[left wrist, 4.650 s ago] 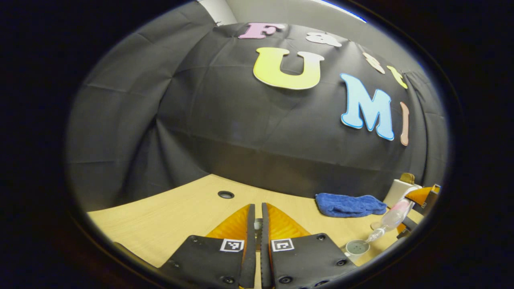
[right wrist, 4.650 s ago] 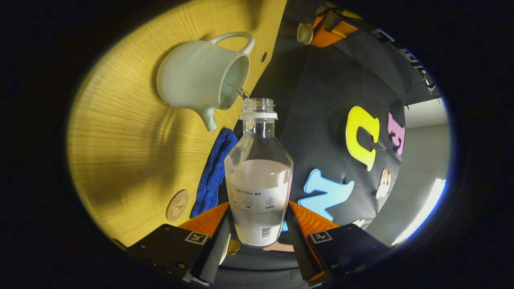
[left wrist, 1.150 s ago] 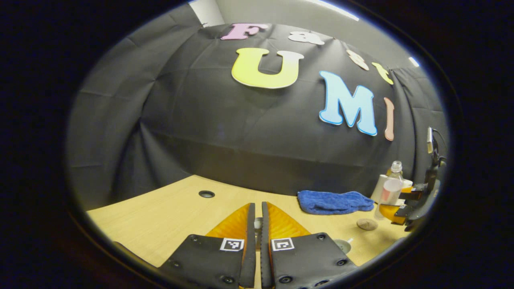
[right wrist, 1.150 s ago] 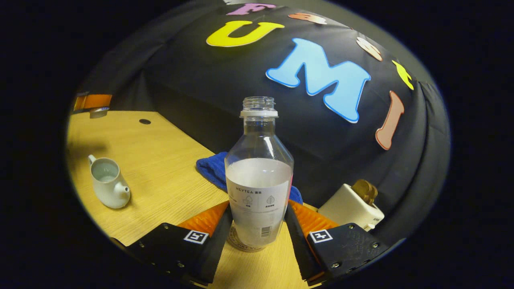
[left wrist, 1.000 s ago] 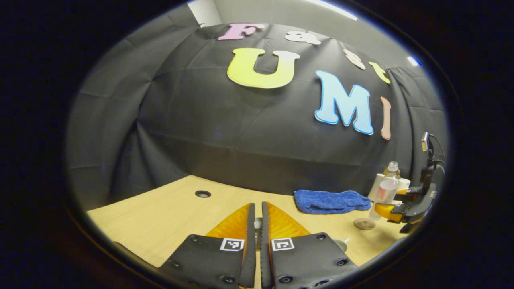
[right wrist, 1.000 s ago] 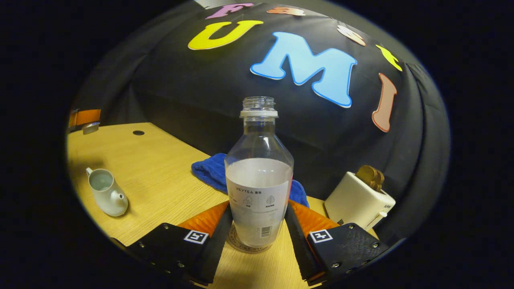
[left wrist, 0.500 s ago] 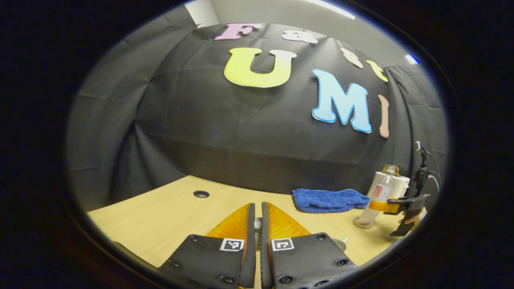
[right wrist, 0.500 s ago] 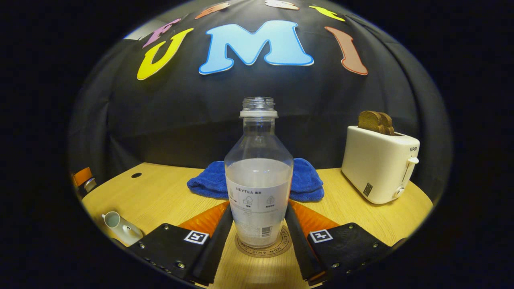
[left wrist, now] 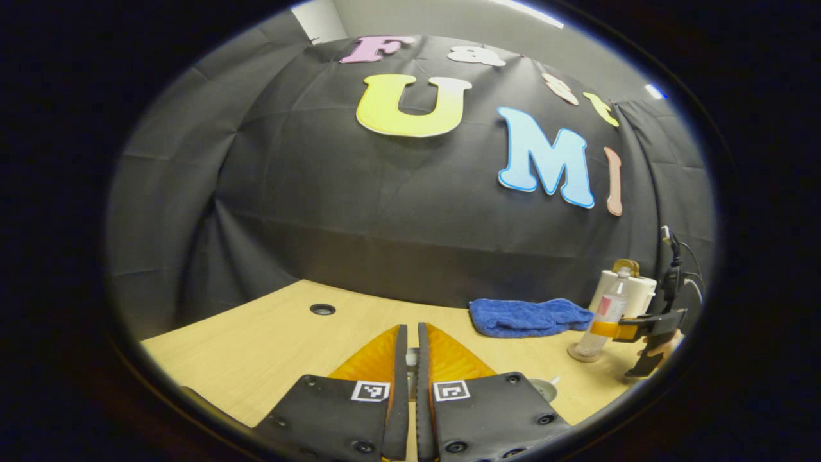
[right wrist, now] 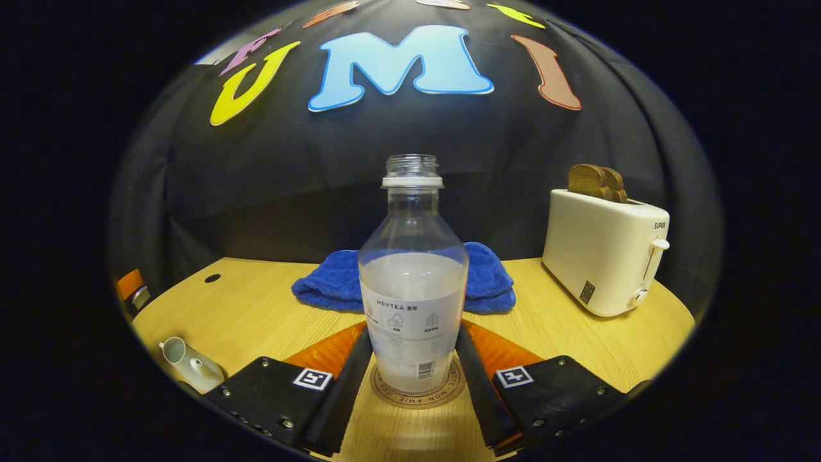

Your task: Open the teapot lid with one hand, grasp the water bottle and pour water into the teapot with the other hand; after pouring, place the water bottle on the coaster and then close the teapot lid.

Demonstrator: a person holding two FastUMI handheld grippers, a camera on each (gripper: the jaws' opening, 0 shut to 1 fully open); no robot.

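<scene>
The clear water bottle (right wrist: 412, 289), partly full and uncapped, stands upright on the round coaster (right wrist: 449, 393). My right gripper (right wrist: 412, 337) is shut on its lower body, one finger on each side. The white teapot (right wrist: 190, 364) sits lidless at the lower left of the right gripper view. My left gripper (left wrist: 411, 333) is shut, with a pale sliver of the teapot lid (left wrist: 411, 355) between its fingers. The teapot's rim (left wrist: 546, 387) peeks out beside its right finger. Farther right in the left gripper view stand the bottle (left wrist: 606, 314) and the right gripper (left wrist: 603, 329), held by a hand (left wrist: 657, 350).
A blue towel (right wrist: 490, 282) lies behind the bottle against the booth wall. A white toaster (right wrist: 603, 260) with bread slices stands at the right. The wooden table (left wrist: 269, 346) has a cable hole (left wrist: 322, 309) at the back left.
The bottle went from tilted over the teapot to upright, then came down onto the coaster. In the last half second it barely moved. The left gripper stayed shut and almost still.
</scene>
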